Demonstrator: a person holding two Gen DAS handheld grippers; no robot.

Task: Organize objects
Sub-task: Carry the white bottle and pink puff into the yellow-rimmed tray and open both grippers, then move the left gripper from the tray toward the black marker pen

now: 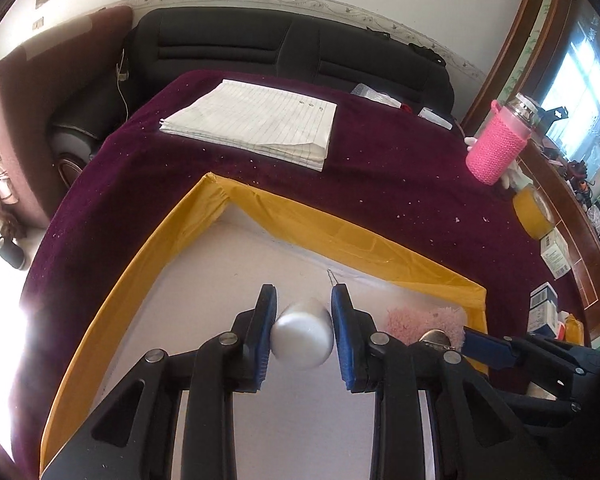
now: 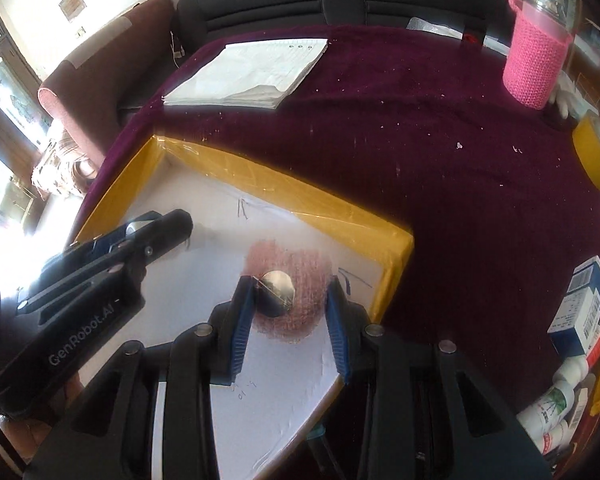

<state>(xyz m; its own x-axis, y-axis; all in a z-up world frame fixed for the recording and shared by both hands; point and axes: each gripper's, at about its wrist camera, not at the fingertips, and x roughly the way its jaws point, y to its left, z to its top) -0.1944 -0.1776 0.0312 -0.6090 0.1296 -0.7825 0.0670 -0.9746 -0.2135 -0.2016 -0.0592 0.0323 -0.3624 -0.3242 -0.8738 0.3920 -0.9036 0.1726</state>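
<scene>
A white cylindrical container (image 1: 302, 338) sits clamped between the blue pads of the left gripper (image 1: 303, 330), over the white tray with yellow taped rim (image 1: 320, 232). The right gripper (image 2: 288, 312), jaws apart, brackets a round metal piece (image 2: 277, 292) on a pink fuzzy pad (image 2: 312, 280); only its left pad touches the metal. Ahead lies a lined paper stack (image 1: 256, 120).

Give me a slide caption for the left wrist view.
Left claw grips a white cylinder above the yellow-rimmed box.

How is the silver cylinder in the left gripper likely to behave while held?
The silver cylinder looks smooth and rounded, so it could slip between the left gripper's pads. Set on its side in the yellow-edged tray, it would probably roll.
</scene>
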